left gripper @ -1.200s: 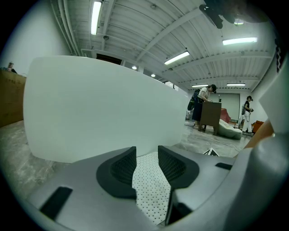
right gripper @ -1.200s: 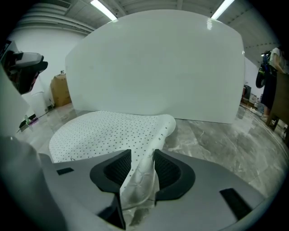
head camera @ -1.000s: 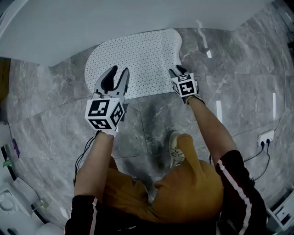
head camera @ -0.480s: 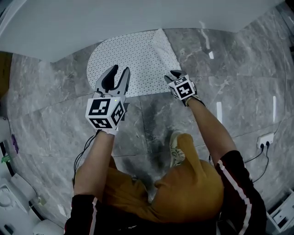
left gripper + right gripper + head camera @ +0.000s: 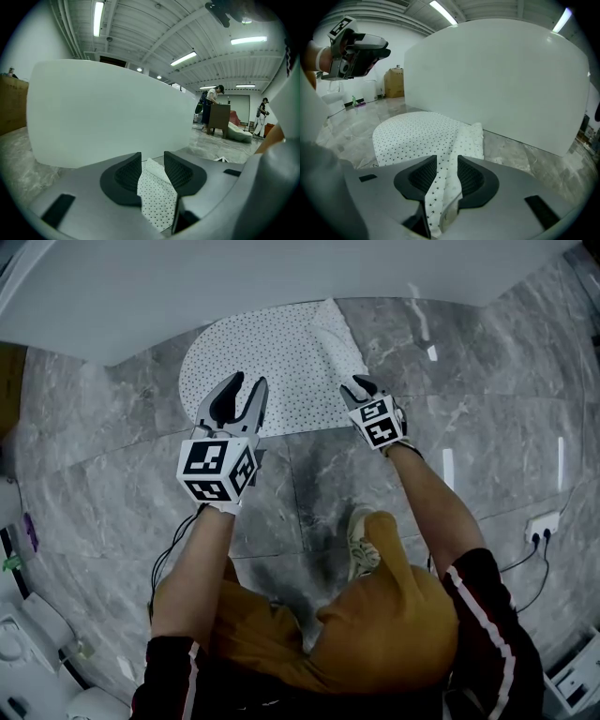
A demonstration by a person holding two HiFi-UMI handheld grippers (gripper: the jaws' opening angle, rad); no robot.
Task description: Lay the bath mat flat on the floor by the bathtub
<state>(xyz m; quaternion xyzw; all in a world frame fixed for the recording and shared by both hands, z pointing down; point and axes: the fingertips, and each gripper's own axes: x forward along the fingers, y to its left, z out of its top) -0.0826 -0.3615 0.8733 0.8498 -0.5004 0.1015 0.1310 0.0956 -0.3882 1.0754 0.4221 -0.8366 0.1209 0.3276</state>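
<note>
Closing on the doubled-over edge of the bath mat (image 5: 262,367), the right gripper (image 5: 360,387) pinches it; the left gripper (image 5: 246,383) hangs with jaws released. The mat lies at 12 o'clock beside the bathtub (image 5: 234,287); a hasty tug could leave it creased.

mat (image 5: 262,362) on flr (image 5: 487,427), tub (image 5: 281,277) behind

right gripper (image 5: 446,161) closing on white black-dotted fabric bath mat (image 5: 412,133)

folded mat edge runs between its dark ribbed pads, touching both. rest of mat lies on grey marble floor (image 5: 525,157) beside white bathtub wall (image 5: 501,79). left gripper (image 5: 379,51) raised, upper left.
</note>
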